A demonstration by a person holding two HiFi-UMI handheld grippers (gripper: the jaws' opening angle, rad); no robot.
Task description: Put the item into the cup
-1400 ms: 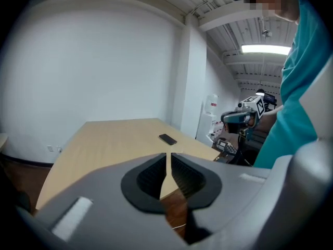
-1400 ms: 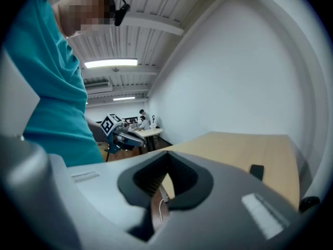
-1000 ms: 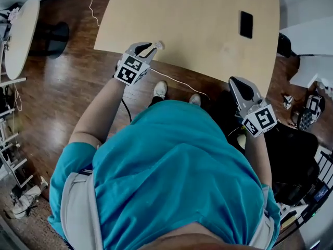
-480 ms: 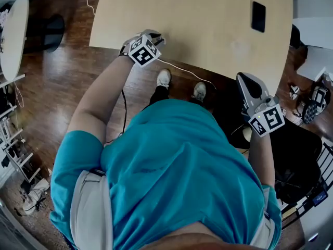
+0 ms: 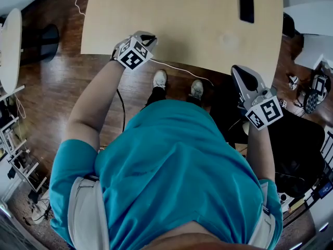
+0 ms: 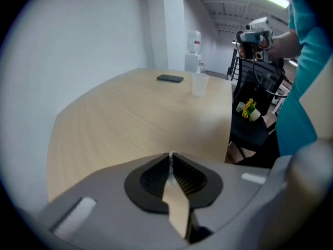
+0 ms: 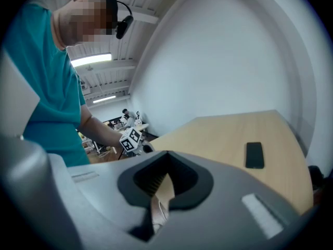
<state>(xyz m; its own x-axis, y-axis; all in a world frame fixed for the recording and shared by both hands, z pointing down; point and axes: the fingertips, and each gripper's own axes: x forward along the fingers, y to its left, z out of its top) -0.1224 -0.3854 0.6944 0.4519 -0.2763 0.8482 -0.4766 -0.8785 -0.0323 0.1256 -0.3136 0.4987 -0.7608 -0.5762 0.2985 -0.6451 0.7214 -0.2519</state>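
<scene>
A clear plastic cup stands far down the pale wooden table, faintly seen from the head view too. My left gripper hangs over the table's near edge. Its jaws have just been closing and now pinch a thin whitish item between the pads. My right gripper floats off the table's near right corner, jaws together and nothing clearly between them. It points across the table toward the left gripper.
A black phone lies near the table's far edge, beyond the cup. A black chair stands at the right, with small toys on a dark seat. A white cable runs over the wood floor by the feet.
The left gripper has dropped and tipped downward at the table's edge. The white item seen at its tip a second ago is now hidden in the head view. The right gripper has barely shifted.
</scene>
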